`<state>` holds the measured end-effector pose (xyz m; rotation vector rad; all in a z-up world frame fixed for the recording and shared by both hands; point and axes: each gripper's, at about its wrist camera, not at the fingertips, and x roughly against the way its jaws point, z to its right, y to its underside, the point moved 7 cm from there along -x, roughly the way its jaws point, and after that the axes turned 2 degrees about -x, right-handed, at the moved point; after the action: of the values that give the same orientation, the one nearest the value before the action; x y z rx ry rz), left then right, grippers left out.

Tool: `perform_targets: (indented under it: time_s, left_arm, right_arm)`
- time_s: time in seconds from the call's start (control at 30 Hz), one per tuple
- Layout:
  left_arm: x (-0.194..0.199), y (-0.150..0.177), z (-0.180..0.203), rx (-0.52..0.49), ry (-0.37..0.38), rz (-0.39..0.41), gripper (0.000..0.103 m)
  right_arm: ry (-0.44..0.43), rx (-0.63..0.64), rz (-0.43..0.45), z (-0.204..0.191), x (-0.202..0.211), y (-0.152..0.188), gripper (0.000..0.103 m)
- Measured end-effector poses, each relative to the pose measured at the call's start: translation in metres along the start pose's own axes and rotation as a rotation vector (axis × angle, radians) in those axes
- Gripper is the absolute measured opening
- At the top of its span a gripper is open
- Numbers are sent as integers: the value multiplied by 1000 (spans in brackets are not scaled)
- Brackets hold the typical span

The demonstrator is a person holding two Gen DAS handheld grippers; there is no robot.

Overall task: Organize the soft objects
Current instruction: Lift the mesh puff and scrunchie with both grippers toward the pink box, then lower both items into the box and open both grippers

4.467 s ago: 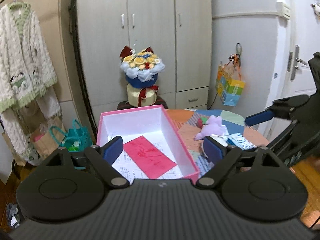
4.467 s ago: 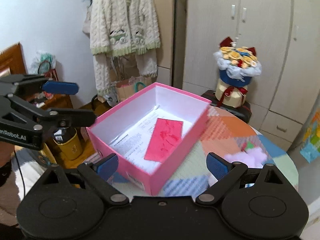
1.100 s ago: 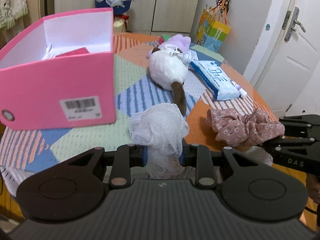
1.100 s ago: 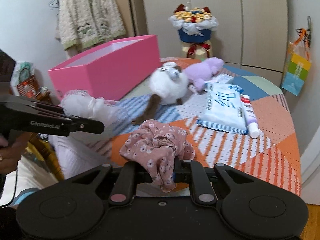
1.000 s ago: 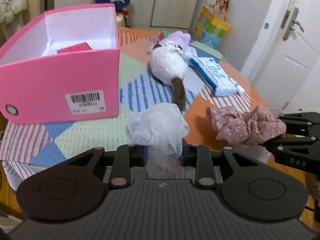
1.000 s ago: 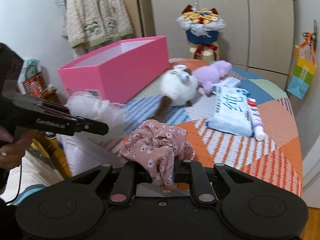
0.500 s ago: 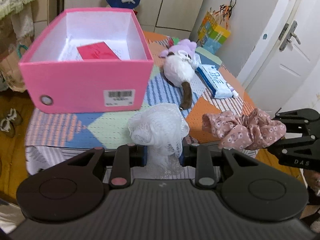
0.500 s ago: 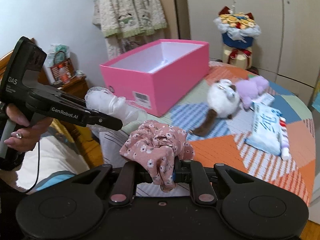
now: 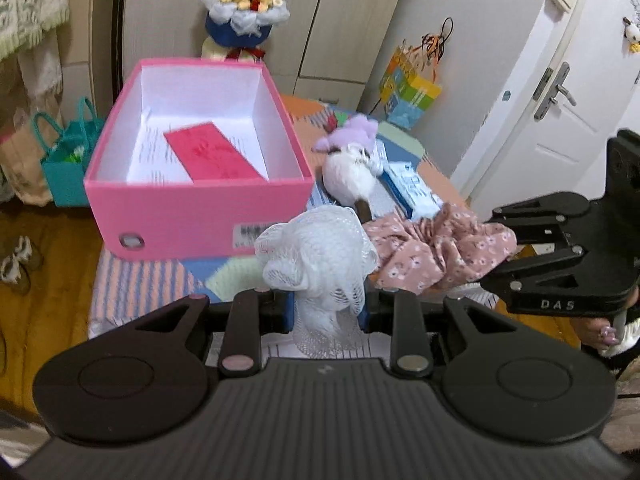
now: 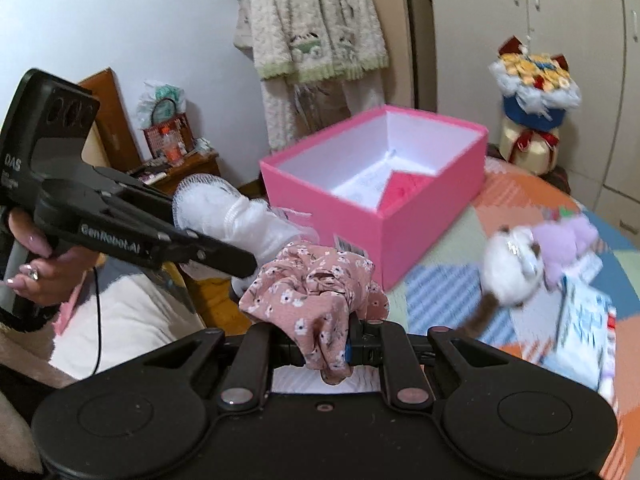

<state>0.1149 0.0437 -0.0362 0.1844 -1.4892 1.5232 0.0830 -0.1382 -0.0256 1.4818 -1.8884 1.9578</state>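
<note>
A: Soft things are going into the pink box (image 9: 200,216). The left gripper (image 9: 324,312) is squeezing the white mesh puff (image 9: 316,252); the right gripper (image 10: 326,348) is squeezing the flowery scrunchie (image 10: 316,284). Both are hanging near the box's front wall.

B: Lift them over the wall before letting go. I am counting one puff, one scrunchie, two plush toys (image 9: 354,168) lying on the desk (image 9: 160,276), right of the box.

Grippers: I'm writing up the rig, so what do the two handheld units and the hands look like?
Both are matte black plastic. The left gripper has blue finger pads and white "DAS" and "GenRobot.AI" lettering, with a black cable below. The right gripper also reads "DAS". The left hand has pale painted nails and a ring.
</note>
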Motion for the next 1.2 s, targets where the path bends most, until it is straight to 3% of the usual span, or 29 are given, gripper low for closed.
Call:
perform_targets:
  time_s: [0.37, 0.53, 0.67, 0.87, 1.2]
  left_arm:
    - [8, -84, -34, -85, -118, 113, 27]
    - [-35, -116, -67, -45, -161, 100, 27]
    - [-82, -138, -101, 0, -227, 95, 27]
    - [-143, -156, -137, 75, -230, 7, 27]
    - [-208, -154, -173, 172, -240, -155, 28]
  right_arm:
    - [7, 69, 103, 5, -11, -87, 19]
    - [44, 96, 113, 25, -50, -116, 19]
    - [110, 142, 56, 44, -100, -130, 19]
    - [263, 213, -23, 77, -162, -149, 19]
    - [268, 199, -171, 106, -225, -152, 20]
